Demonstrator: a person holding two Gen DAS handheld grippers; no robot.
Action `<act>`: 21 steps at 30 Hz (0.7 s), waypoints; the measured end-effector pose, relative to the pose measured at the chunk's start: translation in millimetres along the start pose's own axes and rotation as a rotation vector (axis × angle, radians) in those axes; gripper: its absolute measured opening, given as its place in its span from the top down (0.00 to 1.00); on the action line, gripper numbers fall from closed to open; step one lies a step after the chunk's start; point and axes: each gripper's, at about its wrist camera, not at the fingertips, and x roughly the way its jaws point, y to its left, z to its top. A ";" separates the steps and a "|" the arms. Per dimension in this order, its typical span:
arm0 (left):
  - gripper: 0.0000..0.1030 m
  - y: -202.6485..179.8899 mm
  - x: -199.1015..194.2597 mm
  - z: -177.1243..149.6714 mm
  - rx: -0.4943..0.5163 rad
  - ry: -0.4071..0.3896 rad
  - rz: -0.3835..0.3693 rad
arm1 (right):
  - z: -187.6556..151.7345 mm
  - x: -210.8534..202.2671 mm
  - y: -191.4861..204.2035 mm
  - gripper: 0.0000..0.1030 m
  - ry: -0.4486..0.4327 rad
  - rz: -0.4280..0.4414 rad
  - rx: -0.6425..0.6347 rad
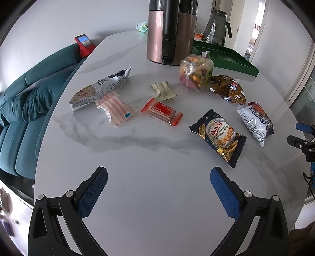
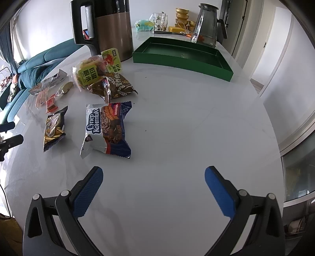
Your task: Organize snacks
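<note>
Several snack packs lie on the white marble table (image 1: 157, 197). The left wrist view shows a Danisa cookie pack (image 1: 218, 136), a red wafer bar (image 1: 161, 114), a pink striped pack (image 1: 115, 109), a grey-white pack (image 1: 100, 87), a beige pack (image 1: 162, 90), a clear bag of mixed snacks (image 1: 195, 73), a brown pack (image 1: 229, 89) and a white-blue pack (image 1: 255, 123). The empty green tray (image 2: 183, 52) stands at the back. My left gripper (image 1: 158, 187) is open and empty above the near table. My right gripper (image 2: 153, 187) is open and empty, just short of the white-blue pack (image 2: 107, 130).
A tall rose-gold kettle (image 1: 170, 31) stands behind the snacks, left of the tray. A glass jug (image 2: 206, 25), a glass and gold bowls (image 2: 182, 14) sit at the far edge. A teal sofa (image 1: 23, 102) lies left of the table.
</note>
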 end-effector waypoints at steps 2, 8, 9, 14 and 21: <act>0.01 0.1 -0.1 -0.3 -0.001 0.000 -0.002 | -0.2 0.3 1.4 0.00 0.003 -0.006 -0.005; 0.01 0.6 -0.3 -1.0 -0.003 0.005 0.001 | -0.7 0.3 2.8 0.00 0.004 -0.008 -0.012; 0.01 0.8 -0.2 -1.2 -0.004 0.006 0.001 | -0.7 0.2 2.9 0.00 0.004 -0.009 -0.012; 0.01 0.9 0.1 -1.8 -0.005 0.009 0.003 | -0.2 -0.2 2.1 0.00 0.002 -0.011 -0.010; 0.01 1.4 1.0 -3.0 -0.011 0.016 0.005 | 1.2 -0.3 1.7 0.00 0.004 -0.012 -0.015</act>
